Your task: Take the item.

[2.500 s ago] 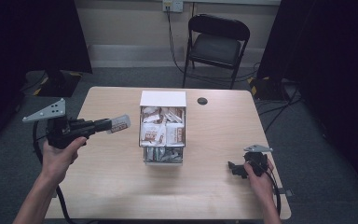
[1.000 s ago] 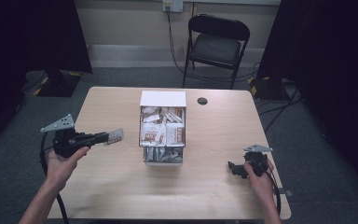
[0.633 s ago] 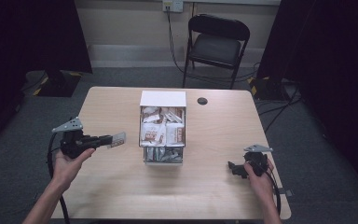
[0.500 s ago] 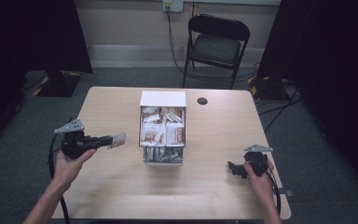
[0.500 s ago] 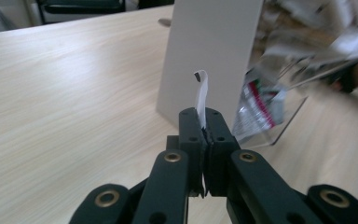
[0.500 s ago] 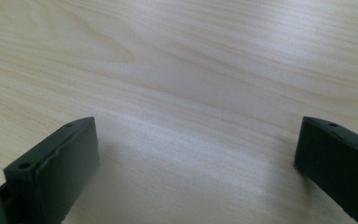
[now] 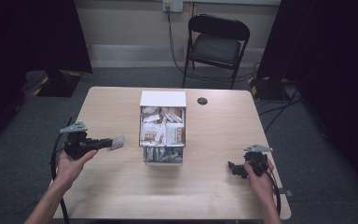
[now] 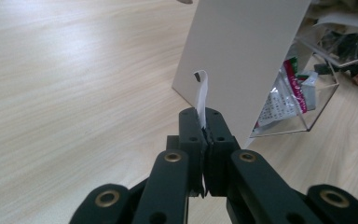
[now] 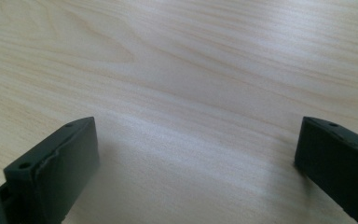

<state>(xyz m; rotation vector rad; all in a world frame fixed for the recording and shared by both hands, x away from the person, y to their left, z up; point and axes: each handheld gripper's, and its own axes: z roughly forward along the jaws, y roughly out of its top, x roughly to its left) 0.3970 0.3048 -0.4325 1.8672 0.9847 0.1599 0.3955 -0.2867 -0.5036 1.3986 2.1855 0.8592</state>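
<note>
My left gripper (image 7: 107, 143) hangs low over the table's left side, pointing right, shut on a small whitish snack packet (image 7: 117, 142). In the left gripper view the jaws (image 8: 204, 128) pinch the packet's thin white edge (image 8: 201, 93). Past it stands a box with a white wall (image 8: 242, 60) and a clear end (image 8: 307, 112). That box (image 7: 162, 99) sits mid-table with several snack packets inside. My right gripper (image 7: 233, 168) rests near the front right edge. Its jaws stand wide apart over bare wood (image 9: 198, 128), with nothing between them.
A small black round disc (image 7: 202, 101) lies on the light wooden table (image 7: 121, 196) behind the box. A black folding chair (image 7: 216, 44) stands beyond the far edge. Cables trail from both grippers off the front of the table.
My left gripper has sunk toward the table and drifted a little nearer, still holding the packet. The right gripper has stayed put.
</note>
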